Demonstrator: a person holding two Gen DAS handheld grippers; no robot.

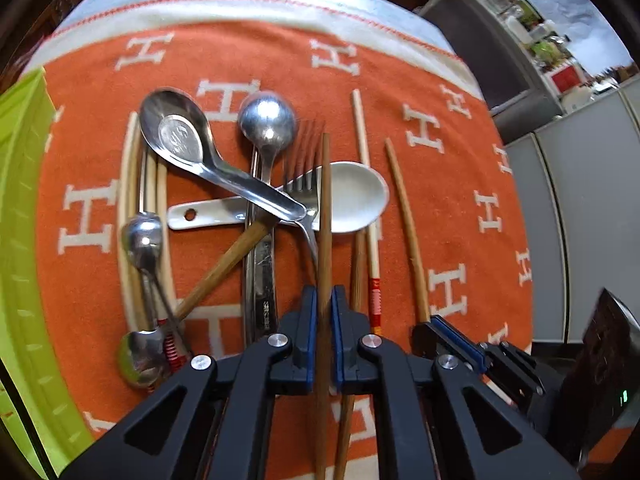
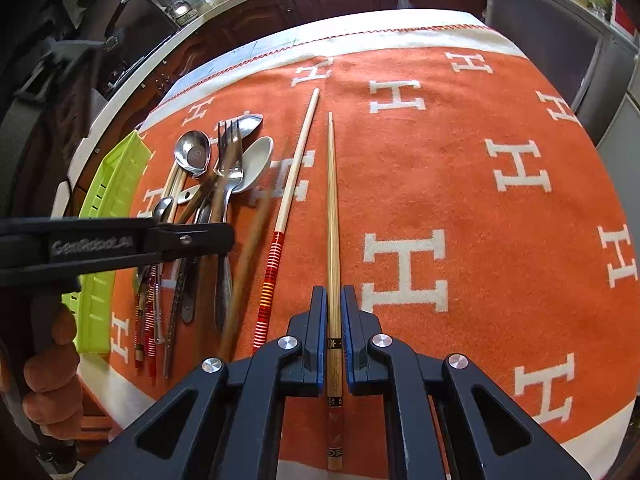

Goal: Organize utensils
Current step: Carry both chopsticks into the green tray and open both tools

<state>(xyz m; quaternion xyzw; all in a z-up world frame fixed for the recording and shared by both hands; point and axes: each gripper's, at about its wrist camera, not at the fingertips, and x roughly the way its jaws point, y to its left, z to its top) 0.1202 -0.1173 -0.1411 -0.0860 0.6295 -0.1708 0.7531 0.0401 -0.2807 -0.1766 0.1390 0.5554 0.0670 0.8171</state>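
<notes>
A: Left wrist view. The left hand-held gripper (image 1: 324, 312) points away across the orange blanket (image 1: 452, 200), jaws narrow and pressed onto a dark wooden chopstick (image 1: 325, 208) that runs straight forward between the pads. Its tip reaches the tines of the fork (image 1: 302, 176).

B: Where are the utensils?

A: Piled on the blanket ahead of the jaws. A steel soup spoon (image 1: 180, 136) lies over a white ceramic spoon (image 1: 348, 196); a round steel spoon (image 1: 267, 122) sits just beside them. Pale chopsticks (image 1: 130, 216) lie at the left. A pale chopstick with red banding (image 1: 366, 184) and a bamboo chopstick (image 1: 404, 216) lie to the right, apart from the pile.

B: Any container?

A: A lime-green tray (image 1: 24, 216) along the left edge. I cannot tell what it holds; only its wall shows. The right hand-held gripper (image 1: 448, 334) enters at lower right, at the bamboo chopstick's near end.

B: Right wrist view?

A: The right hand-held gripper (image 2: 334, 320) points forward, low over the blanket (image 2: 500, 240), jaws narrow, closed on the bamboo chopstick (image 2: 332, 208) near its patterned end. The banded chopstick (image 2: 288, 200) lies just beside it. The left hand-held gripper (image 2: 192, 240) shows side-on, level, with gloved fingers (image 2: 52, 364) on its handle. The held dark chopstick (image 2: 252, 248) is blurred here. The tray (image 2: 116, 184) shows slotted walls at the blanket's left.
</notes>
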